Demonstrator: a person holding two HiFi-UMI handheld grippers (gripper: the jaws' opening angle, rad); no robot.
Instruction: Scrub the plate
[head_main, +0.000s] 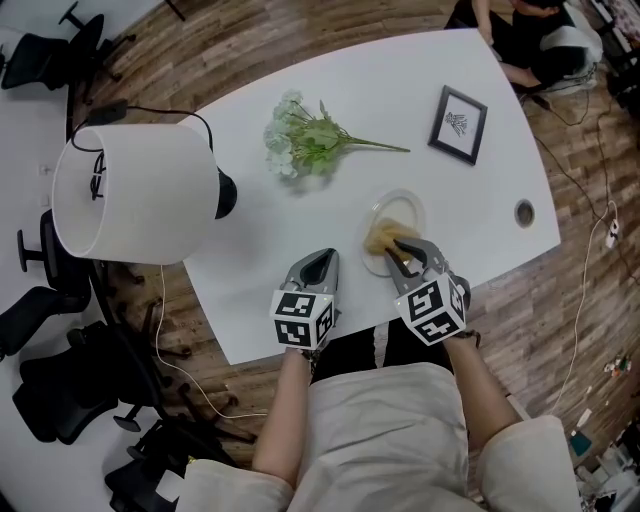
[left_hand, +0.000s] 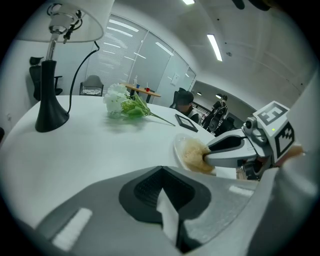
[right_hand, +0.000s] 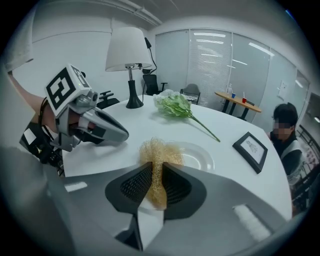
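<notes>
A clear round plate (head_main: 400, 212) lies on the white table (head_main: 400, 80), right of the middle. My right gripper (head_main: 403, 248) is shut on a tan fibrous scrubber (head_main: 381, 238), which rests on the plate's near rim. In the right gripper view the scrubber (right_hand: 156, 156) sticks out between the jaws over the plate (right_hand: 200, 159). My left gripper (head_main: 319, 262) sits on the table left of the plate, shut and holding nothing. The left gripper view shows the plate (left_hand: 178, 145), the scrubber (left_hand: 192, 156) and the right gripper (left_hand: 226, 150) to the right.
A white-shaded lamp (head_main: 130, 190) stands at the table's left. Green-and-white flowers (head_main: 305, 140) lie behind the plate, and a black picture frame (head_main: 458, 123) lies at the back right. A cable hole (head_main: 524, 212) is near the right edge. A person (head_main: 525, 35) sits at the far end.
</notes>
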